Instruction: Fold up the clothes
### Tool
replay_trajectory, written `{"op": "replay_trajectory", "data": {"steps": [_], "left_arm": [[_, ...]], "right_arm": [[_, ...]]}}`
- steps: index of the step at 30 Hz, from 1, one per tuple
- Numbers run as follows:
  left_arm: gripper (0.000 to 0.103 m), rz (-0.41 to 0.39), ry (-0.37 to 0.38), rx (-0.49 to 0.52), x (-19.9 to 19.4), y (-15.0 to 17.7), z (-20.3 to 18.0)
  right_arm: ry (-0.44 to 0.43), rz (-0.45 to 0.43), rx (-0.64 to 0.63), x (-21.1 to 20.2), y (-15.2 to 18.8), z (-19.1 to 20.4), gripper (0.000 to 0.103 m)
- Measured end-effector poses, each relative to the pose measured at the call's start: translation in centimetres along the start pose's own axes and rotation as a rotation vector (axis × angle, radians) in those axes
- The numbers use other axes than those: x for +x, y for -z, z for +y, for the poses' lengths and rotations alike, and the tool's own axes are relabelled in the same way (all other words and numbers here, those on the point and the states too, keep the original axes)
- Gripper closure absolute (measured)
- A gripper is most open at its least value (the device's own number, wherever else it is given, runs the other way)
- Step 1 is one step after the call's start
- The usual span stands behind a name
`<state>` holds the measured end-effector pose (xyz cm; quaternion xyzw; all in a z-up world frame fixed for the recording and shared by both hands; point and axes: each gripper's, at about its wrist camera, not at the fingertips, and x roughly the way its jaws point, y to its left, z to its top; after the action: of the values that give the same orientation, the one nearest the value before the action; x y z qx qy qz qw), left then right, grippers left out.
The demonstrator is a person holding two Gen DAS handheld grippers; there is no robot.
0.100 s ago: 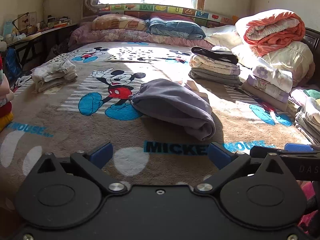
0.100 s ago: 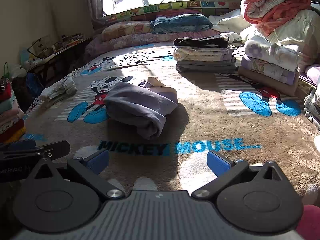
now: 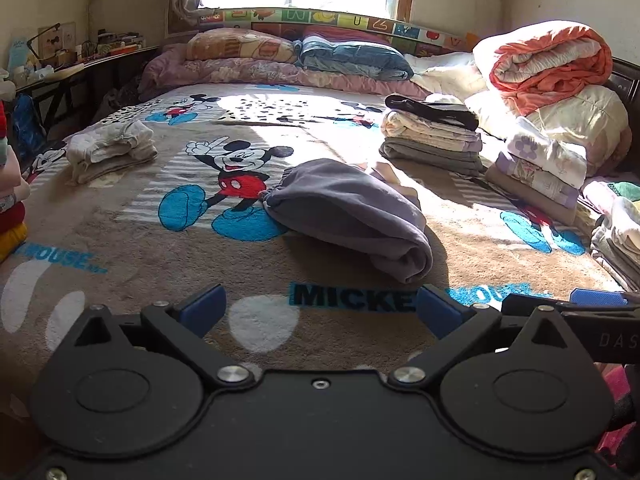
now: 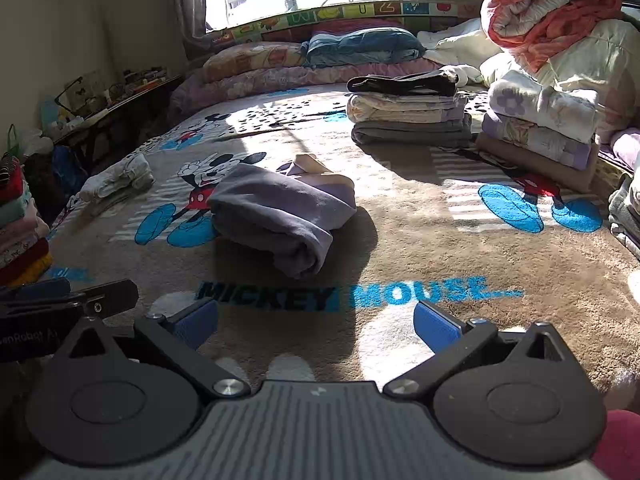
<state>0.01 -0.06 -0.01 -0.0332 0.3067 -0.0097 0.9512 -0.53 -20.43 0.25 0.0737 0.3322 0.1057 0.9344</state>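
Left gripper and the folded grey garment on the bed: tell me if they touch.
Apart. The left wrist view shows bare blanket between the open left gripper and the folded grey garment.

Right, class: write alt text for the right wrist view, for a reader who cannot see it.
A folded grey fleece garment lies mid-bed on a brown Mickey Mouse blanket, ahead of the open, empty right hand-held gripper. A stack of folded clothes sits behind, near the sunlit window.

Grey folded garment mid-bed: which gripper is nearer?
Roughly even, the right marginally nearer. Both the left gripper and the right gripper hang open, short of the grey folded garment, over the Mickey blanket, touching nothing.
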Motion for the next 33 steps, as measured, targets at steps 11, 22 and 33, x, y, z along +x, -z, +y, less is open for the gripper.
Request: {"op": "replay_trajectory", "data": {"steps": [11, 22, 33], "left_arm": [[0.0, -0.004, -0.005, -0.002, 0.06, 0.04, -0.21], [0.0, -0.004, -0.007, -0.007, 0.19, 0.07, -0.22], [0.0, 0.0, -0.004, -0.013, 0.35, 0.14, 0.09]], "right_arm": [[0.005, -0.011, 0.007, -0.31, -0.08, 0.03, 0.0], [-0.003, -0.015, 0.01, -0.46, -0.21, -0.12, 0.0], [-0.005, -0.018, 0.008, -0.54, -0.25, 0.04, 0.0]]}}
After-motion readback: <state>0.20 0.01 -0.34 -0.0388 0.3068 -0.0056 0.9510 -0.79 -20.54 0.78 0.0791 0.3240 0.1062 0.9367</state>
